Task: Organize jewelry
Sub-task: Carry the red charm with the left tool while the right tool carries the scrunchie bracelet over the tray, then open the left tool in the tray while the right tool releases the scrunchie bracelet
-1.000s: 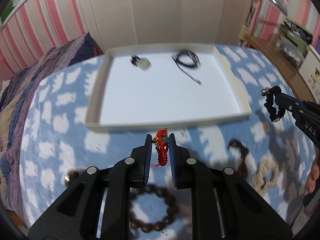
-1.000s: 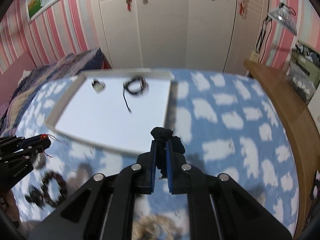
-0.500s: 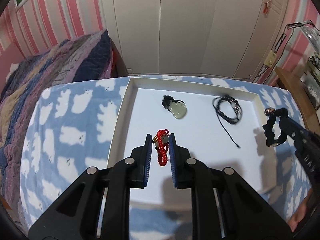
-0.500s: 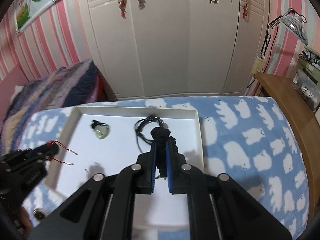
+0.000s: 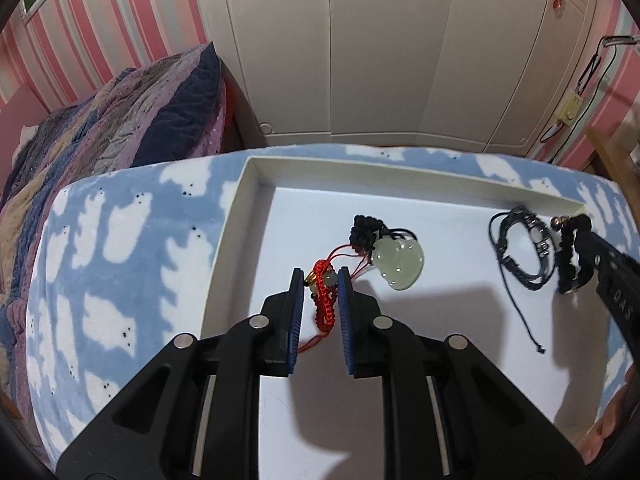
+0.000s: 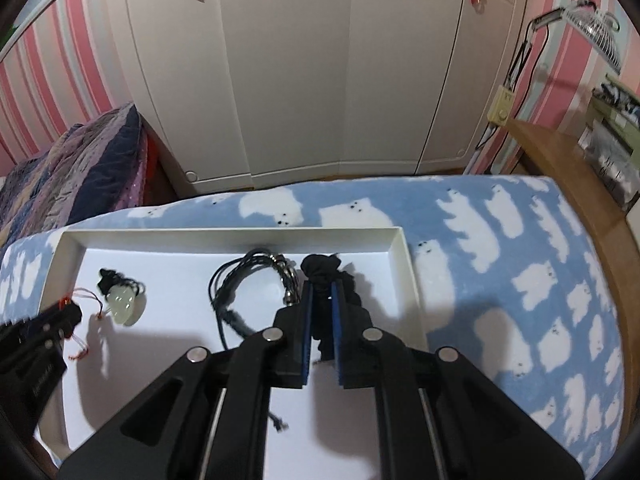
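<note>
My left gripper (image 5: pixel 320 276) is shut on a red braided bracelet (image 5: pixel 325 300) and holds it over the left part of the white tray (image 5: pixel 420 168), just short of a pale jade pendant (image 5: pixel 398 266) on black cord. My right gripper (image 6: pixel 320 290) is shut on a black braided bracelet (image 6: pixel 320 270) over the tray's (image 6: pixel 412 272) right part, next to a black cord necklace (image 6: pixel 248 276). The necklace (image 5: pixel 520 248) and right gripper (image 5: pixel 576 256) also show in the left wrist view; the pendant (image 6: pixel 122 302) and left gripper (image 6: pixel 68 312) show in the right wrist view.
The tray lies on a blue blanket with white bear shapes (image 6: pixel 520 280). A purple patchwork quilt (image 5: pixel 100 128) is at the left. White wardrobe doors (image 6: pixel 300 80) stand behind. A wooden desk (image 6: pixel 580 184) with a lamp is at the right.
Both grippers have moved forward from the blanket to over the tray, each still holding its bracelet. The pendant and necklace now lie close in front of them.
</note>
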`<state>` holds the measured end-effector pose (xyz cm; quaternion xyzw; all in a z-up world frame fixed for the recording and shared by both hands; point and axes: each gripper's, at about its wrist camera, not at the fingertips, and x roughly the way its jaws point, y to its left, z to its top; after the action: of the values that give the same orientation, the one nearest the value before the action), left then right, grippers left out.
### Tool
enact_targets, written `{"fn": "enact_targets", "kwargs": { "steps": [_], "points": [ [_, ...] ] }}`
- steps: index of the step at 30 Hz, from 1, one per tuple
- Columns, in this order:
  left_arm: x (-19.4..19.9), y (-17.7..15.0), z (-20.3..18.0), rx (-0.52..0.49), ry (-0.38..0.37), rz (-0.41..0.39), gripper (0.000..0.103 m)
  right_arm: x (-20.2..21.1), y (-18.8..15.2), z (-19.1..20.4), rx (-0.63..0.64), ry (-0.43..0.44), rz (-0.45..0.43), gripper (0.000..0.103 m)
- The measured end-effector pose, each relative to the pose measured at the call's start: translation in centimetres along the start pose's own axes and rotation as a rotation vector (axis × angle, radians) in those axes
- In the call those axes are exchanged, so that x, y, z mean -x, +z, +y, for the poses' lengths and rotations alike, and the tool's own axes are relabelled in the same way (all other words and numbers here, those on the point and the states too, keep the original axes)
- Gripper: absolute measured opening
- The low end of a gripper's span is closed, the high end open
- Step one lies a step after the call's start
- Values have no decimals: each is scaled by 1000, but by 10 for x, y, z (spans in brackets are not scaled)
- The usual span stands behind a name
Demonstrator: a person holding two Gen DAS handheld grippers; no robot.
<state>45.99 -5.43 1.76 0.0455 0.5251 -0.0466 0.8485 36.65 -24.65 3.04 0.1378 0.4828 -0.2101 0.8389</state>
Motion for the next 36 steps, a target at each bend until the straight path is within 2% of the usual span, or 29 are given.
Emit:
{"fn": "enact_targets", "kwargs": {
  "steps": [4,10,18,19,20,22,25,27,28,32,33,34,36],
  "points": [
    [-12,0,3,-18,33,3,15,-20,1,-2,-16,29,41,9],
    [-19,6,7,-22,24,-2,15,-37,-4,-7,-39,79,80,9],
    [-20,11,4,-18,18,14,19,-30,-6,-1,24,50,67,12],
    [-17,10,3,-21,19,14,28,-27,-5,-2,25,47,64,16],
    [-12,10,2,-24,18,8,40,-23,-3,-2,24,50,55,28],
    [0,7,0,-29,27,-14,55,-8,-2,-3,19,65,16,45],
    [24,4,1,-23,23,-37,65,16,2,0,47,79,-30,49],
    [41,1,4,-7,24,-36,69,32,3,1,73,81,-50,56],
    [50,-2,6,-3,19,-43,71,42,4,0,87,80,-64,65],
    [97,-14,14,1,8,-115,94,91,1,-12,132,43,-158,80],
    [108,-14,15,1,8,-134,96,100,2,-15,138,40,-168,82],
    [122,-17,18,1,12,-154,98,111,0,-20,147,35,-183,89],
    [146,-25,31,7,41,-191,100,132,-5,-26,166,22,-215,90]
  ]
}}
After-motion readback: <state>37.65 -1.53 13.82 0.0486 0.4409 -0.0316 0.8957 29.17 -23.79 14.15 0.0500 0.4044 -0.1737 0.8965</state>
